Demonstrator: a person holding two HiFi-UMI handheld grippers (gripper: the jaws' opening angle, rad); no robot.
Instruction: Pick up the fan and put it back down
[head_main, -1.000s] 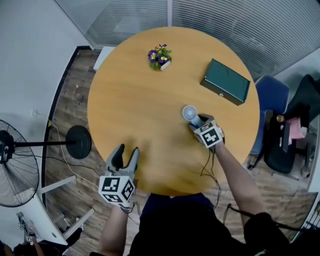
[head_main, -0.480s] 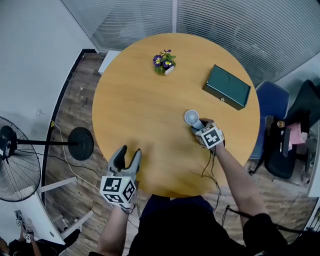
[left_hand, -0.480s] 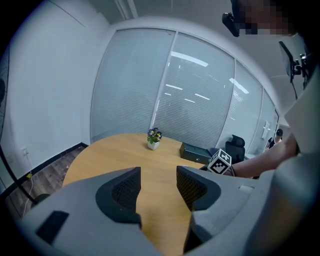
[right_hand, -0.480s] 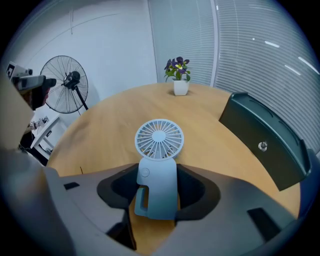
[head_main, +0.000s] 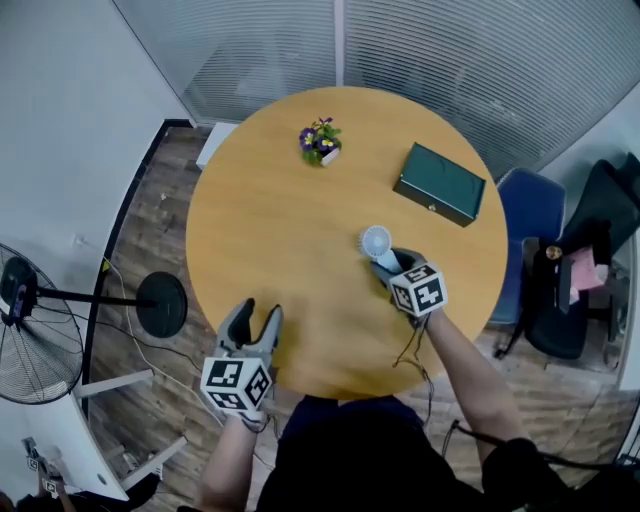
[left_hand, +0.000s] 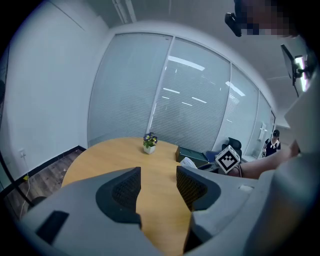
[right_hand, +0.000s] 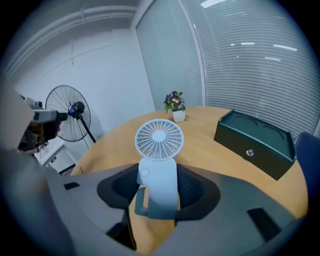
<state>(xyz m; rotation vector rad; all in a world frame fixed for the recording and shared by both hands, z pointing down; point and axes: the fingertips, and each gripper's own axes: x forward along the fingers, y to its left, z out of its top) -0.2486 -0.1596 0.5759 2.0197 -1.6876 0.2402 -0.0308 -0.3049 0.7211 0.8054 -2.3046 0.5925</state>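
A small white hand-held fan (right_hand: 159, 165) stands upright between the pads of my right gripper (right_hand: 158, 189), which has just closed onto its handle and is shut on it. The fan's round grille (head_main: 376, 241) points away from me, and its foot hangs a little above the round wooden table (head_main: 280, 230). In the head view the right gripper (head_main: 392, 264) is at the table's right side. My left gripper (head_main: 252, 316) hovers at the near edge, open, with nothing between its jaws (left_hand: 158, 185).
A dark green box (head_main: 440, 184) lies at the table's far right, and a small flower pot (head_main: 320, 141) stands at the far side. A pedestal fan (head_main: 35, 330) stands on the floor at left. Chairs (head_main: 535, 230) crowd the right.
The right gripper has risen from the tabletop with the fan in it. The left gripper has stayed at the near edge.
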